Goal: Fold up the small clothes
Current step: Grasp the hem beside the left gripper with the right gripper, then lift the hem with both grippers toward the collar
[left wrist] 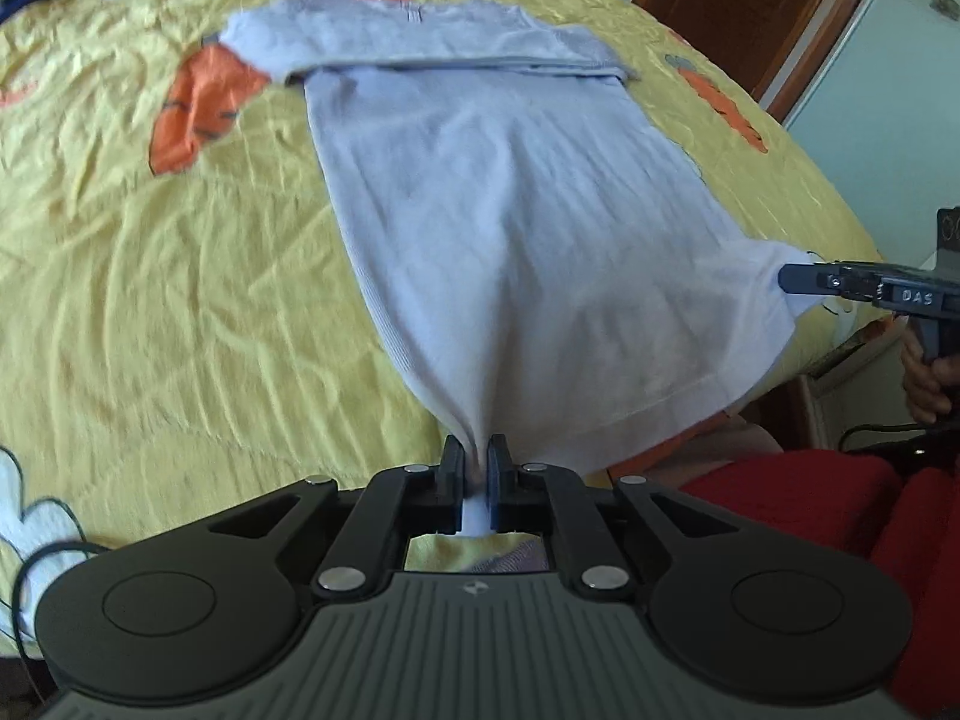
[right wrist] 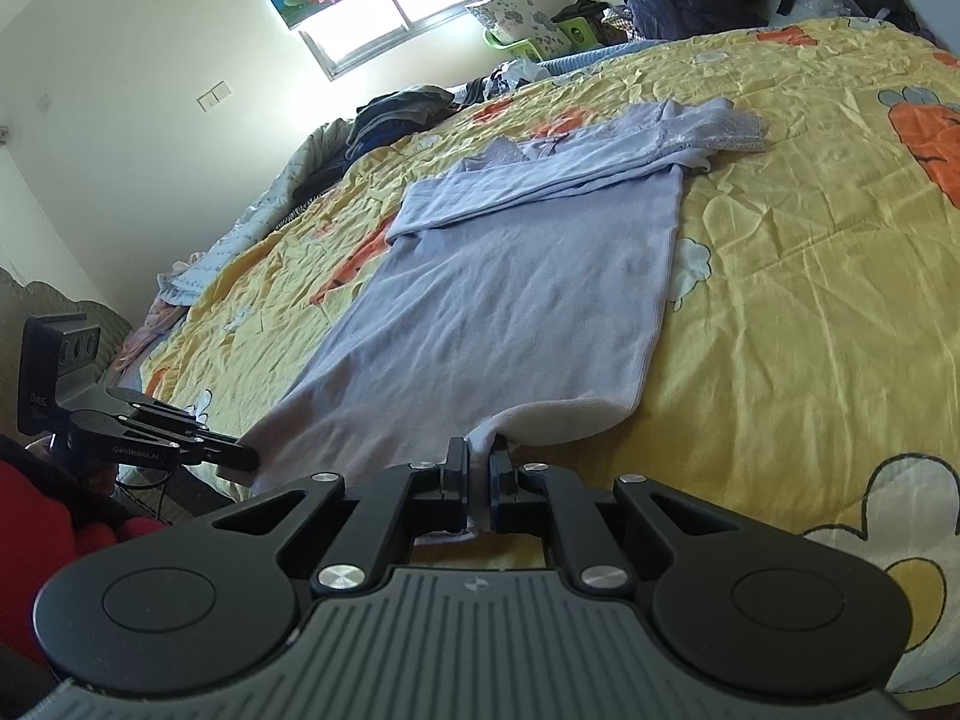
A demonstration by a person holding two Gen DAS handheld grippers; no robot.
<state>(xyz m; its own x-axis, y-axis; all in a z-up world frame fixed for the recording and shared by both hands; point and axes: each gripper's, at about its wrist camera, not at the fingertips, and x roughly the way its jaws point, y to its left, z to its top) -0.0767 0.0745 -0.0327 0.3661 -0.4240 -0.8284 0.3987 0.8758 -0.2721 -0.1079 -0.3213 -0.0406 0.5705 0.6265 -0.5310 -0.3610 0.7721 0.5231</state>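
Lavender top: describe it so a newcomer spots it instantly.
Start at the yellow cartoon-print bedspread. Spread flat on it lies the lavender top, sleeves folded across its far end. Unlike the dark clothes heaped beyond, its near hem is pinched by both tools.

The pale lilac long-sleeved shirt [left wrist: 498, 228] lies flat on the bed with the yellow cartoon-print cover [left wrist: 180, 300], its 2 sleeves folded across the far end. The left gripper [left wrist: 477, 468] pinches the hem corner at the near edge, and the right gripper [right wrist: 478, 468] pinches the other hem corner, beside it along the same edge. Behind the shirt, at the far side of the bed, a pile of dark clothes [right wrist: 396, 111] rests below the window [right wrist: 396, 18].
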